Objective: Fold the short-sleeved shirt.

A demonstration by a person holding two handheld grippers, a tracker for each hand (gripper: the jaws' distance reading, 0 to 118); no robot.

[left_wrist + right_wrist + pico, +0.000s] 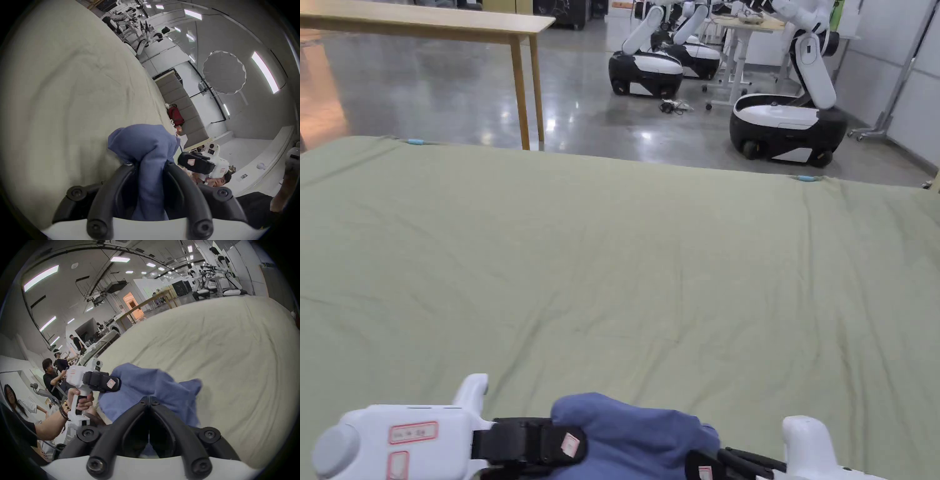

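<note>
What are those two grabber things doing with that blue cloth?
A person is holding a gripper in each hand, and both are clamped on a bunched-up blue shirt. The left gripper pinches a thick wad of it between its jaws, and the right gripper has its jaws closed on another part. The shirt is held at the near edge of a table covered in a green sheet. It is crumpled, not yet spread out or folded.

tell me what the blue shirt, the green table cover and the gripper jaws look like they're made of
Blue shirt: soft woven fabric, matte, likely cotton; it bunches in loose folds.
Green table cover: thin matte cloth, probably a cotton sheet; fine wrinkles run across it.
Left gripper and right gripper jaws: black moulded plastic or rubber by the look, slight sheen, bolted to white glossy plastic bodies.
</note>
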